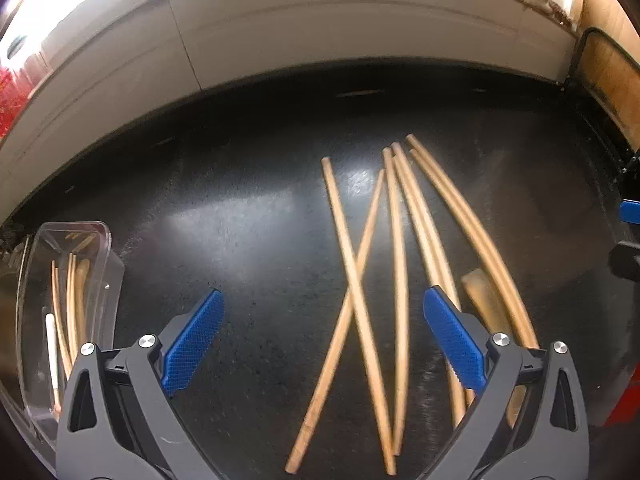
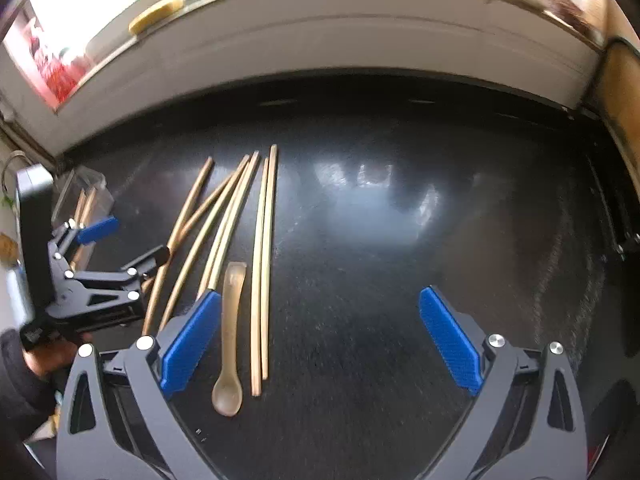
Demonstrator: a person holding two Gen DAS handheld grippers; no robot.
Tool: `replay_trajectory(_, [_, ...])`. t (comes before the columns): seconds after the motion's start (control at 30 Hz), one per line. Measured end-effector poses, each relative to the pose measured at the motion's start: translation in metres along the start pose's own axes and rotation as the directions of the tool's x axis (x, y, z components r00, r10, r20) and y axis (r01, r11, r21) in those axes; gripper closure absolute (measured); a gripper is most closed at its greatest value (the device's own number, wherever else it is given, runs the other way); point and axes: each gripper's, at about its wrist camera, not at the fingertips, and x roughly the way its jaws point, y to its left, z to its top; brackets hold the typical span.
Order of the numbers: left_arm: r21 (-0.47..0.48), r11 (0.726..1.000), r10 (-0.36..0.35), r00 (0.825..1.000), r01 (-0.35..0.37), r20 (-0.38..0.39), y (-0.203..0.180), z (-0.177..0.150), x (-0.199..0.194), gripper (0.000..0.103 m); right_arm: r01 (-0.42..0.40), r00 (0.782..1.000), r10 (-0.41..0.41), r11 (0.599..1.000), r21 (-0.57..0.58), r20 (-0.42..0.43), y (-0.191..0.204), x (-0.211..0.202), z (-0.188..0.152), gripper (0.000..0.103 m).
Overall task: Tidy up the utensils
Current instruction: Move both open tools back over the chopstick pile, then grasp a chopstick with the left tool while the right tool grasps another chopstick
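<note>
Seven wooden chopsticks [image 1: 394,280] lie loose on a black counter [image 1: 248,184], fanned out lengthwise. Two of them cross in an X; the others run close together, some touching. A pale brown spoon [image 2: 230,336] lies among them, bowl toward the camera, just beside the rightmost pair of sticks.

At the counter's left edge sits a clear plastic tray [image 1: 106,248]. It already holds several chopsticks and one white utensil, so the sorting looks partly done.

The left claw [image 1: 324,344] hangs over the pile with its blue pads spread wide, holding nothing. The crossed sticks lie between its fingers. The right claw [image 2: 320,340] is also spread wide and empty, above bare counter, with the spoon and the rightmost pair just inside its left finger. In the right wrist view a hand [image 2: 52,354] in a dark sleeve grips the left tool.

Risks, as a judgement: closing on the crossed sticks would likely catch two at once, or lever one up so the other skids away. Round sticks on this glossy counter may roll or slip out of the pads. The spoon's thin handle sits very near the sticks, so a pinch there could snag a neighbour. The two claws work close together and could bump.
</note>
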Motion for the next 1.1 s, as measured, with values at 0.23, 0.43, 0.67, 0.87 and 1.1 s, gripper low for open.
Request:
replay_trajectory(0.23, [-0.009,0.998,-0.055,0.998,0.055,-0.011,0.009,0.009,0.016,0.006,0.048,0.998,-0.052,0.993,-0.108,-0.029,0.023,0.05,0.011,0.025])
replay_trajectory(0.43, [-0.004,0.996,-0.09,0.996,0.09,-0.026,0.008,0.011,0.033,0.006,0.065,0.995,-0.074,0.987,-0.145,-0.059,0.026,0.082,0.02,0.03])
replay_trajectory(0.67, [-0.05,0.991,-0.125,0.992,0.123,-0.034,0.018,0.009,0.044,0.008,0.066,0.995,-0.078,0.982,-0.175,-0.061,0.031,0.095,0.024,0.037])
replay_trajectory(0.87, [-0.029,0.989,-0.146,0.989,0.145,-0.018,0.016,0.008,0.036,0.045,0.036,0.998,-0.047,0.977,-0.208,-0.049,0.042,0.095,0.028,0.085])
replay_trajectory(1.1, [-0.058,0.979,-0.197,0.98,0.195,-0.036,0.012,0.011,0.032,0.097,-0.03,0.996,0.016,0.985,-0.172,-0.084,0.041,0.094,0.028,0.095])
